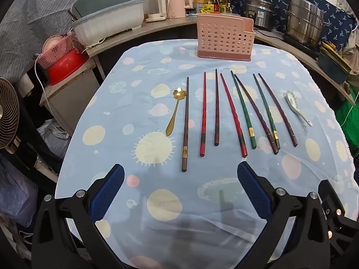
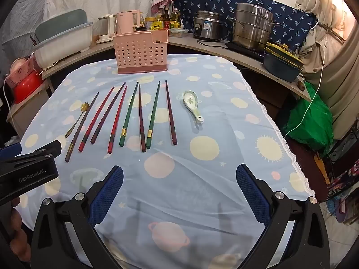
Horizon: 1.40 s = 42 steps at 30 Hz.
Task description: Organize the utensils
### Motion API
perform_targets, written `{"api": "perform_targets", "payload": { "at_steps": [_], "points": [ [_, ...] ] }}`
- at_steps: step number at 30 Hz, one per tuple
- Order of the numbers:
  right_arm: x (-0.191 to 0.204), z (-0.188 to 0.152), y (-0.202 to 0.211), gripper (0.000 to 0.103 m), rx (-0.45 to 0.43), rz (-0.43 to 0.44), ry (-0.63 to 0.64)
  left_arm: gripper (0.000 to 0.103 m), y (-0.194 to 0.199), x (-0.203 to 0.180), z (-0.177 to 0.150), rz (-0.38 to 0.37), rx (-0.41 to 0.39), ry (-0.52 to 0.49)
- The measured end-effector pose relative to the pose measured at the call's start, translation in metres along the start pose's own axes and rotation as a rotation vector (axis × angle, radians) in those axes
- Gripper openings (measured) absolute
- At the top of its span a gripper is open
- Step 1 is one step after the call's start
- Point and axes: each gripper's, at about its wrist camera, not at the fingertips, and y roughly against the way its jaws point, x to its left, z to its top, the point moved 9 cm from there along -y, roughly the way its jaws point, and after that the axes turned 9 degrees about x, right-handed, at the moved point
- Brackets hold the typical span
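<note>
Chopsticks (image 1: 235, 116), eight of them, lie in a rough row across the middle of both views on a blue planet-print tablecloth (image 1: 157, 224), tips pointing to the top of the frame. Colours left to right in the left wrist view: dark brown, red, dark, red, green, dark purple, green, dark purple; the third green/purple pair crosses near its thick ends, lower right of the row. Gold flower-bowl spoon (image 1: 176, 109) sits just left of the leftmost chopstick, bowl touching or nearly touching it, cannot tell which. White ceramic spoon (image 2: 192, 106) lies apart on the right end of the row, bowl toward the top. Pink perforated utensil holder (image 2: 141, 52) stands upright at upper centre, on the far edge of the cloth, well apart from the chopsticks. Left gripper (image 1: 180, 199) at bottom of its frame, jaws spread wide, nothing between them, hovering short of the chopstick ends. Right gripper (image 2: 179, 198) same: wide, holding nothing, bottom centre. Left gripper body also shows at the left edge of the right wrist view. Steel pots (image 2: 251, 27) upper right, kettles upper left on the counter behind.
</note>
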Motion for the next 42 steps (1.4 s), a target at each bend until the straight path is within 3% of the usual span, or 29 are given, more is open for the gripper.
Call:
{"api": "perform_targets", "payload": {
  "at_steps": [42],
  "points": [
    [-0.005,0.004,0.013,0.097,-0.029,-0.001,-0.024,0.096,0.011,-0.002,-0.003,-0.021,-0.008,-0.01]
  ]
}}
